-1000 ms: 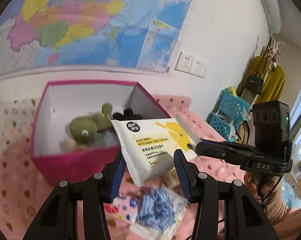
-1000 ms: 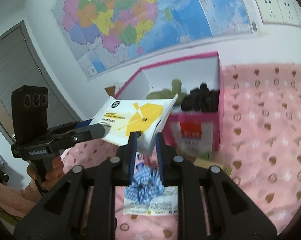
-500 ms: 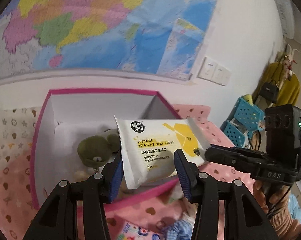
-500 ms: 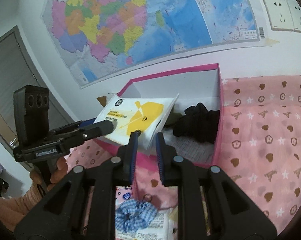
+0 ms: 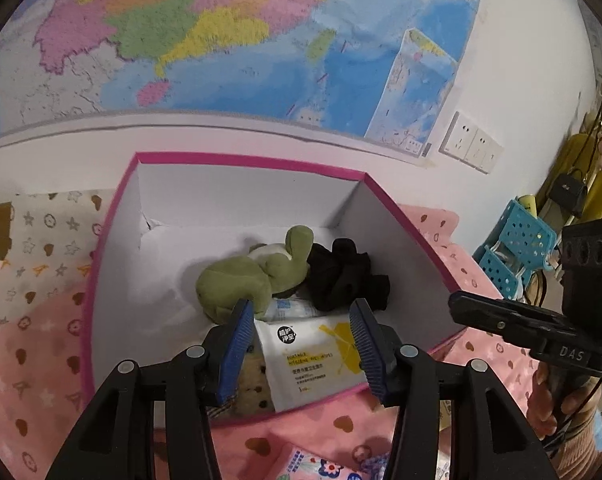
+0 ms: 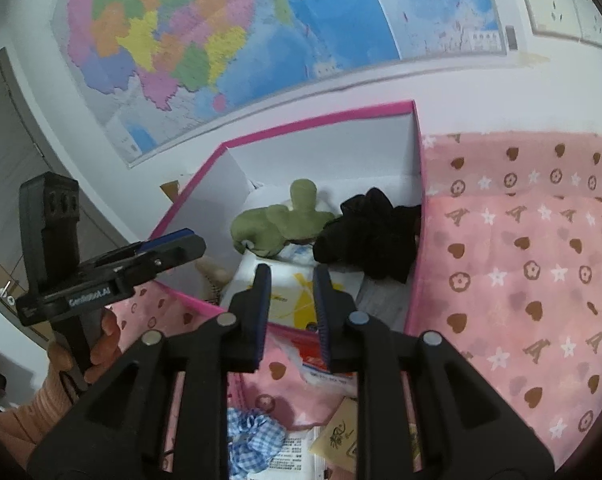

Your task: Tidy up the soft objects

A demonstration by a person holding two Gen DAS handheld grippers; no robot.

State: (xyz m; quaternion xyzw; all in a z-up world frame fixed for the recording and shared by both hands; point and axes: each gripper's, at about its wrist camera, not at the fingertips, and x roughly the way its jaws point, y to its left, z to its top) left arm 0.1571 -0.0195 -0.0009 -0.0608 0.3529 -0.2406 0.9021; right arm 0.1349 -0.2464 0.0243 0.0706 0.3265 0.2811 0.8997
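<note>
Both grippers have travelled forward to the pink box [image 5: 113,240] since a second ago, and the wet-wipes pack [image 5: 317,356], which they carried between them in the air, now lies inside the box at its near wall. Left gripper [image 5: 303,344]: its jaws have just been opening, and the pack lies below and between the blue pads [image 5: 237,344] with a gap showing on each side, so nothing is gripped. Right gripper [image 6: 289,300]: its jaws stand a little apart over the pack's yellow print; I cannot tell for certain whether the pads still touch it, but they do not look pressed on it.

Inside the box, a green plush toy [image 5: 241,284] lies near the middle, touching a black cloth [image 5: 345,276] on its right. A small white-and-blue packet [image 5: 293,308] sits between the toy and the wipes pack, partly under both. A beige spotted soft thing [image 5: 253,392] lies just left of the pack against the near wall.

The box's back and left part is bare white floor, the widest open room. Its near pink rim [image 6: 189,300] runs right below both grippers' fingertips, and its right wall [image 6: 417,240] stands close to the black cloth. Outside the box, on the pink patterned blanket [image 6: 521,260], a blue checked scrunchie [image 6: 253,440] and paper sachets [image 6: 341,436] lie under the right gripper.
</note>
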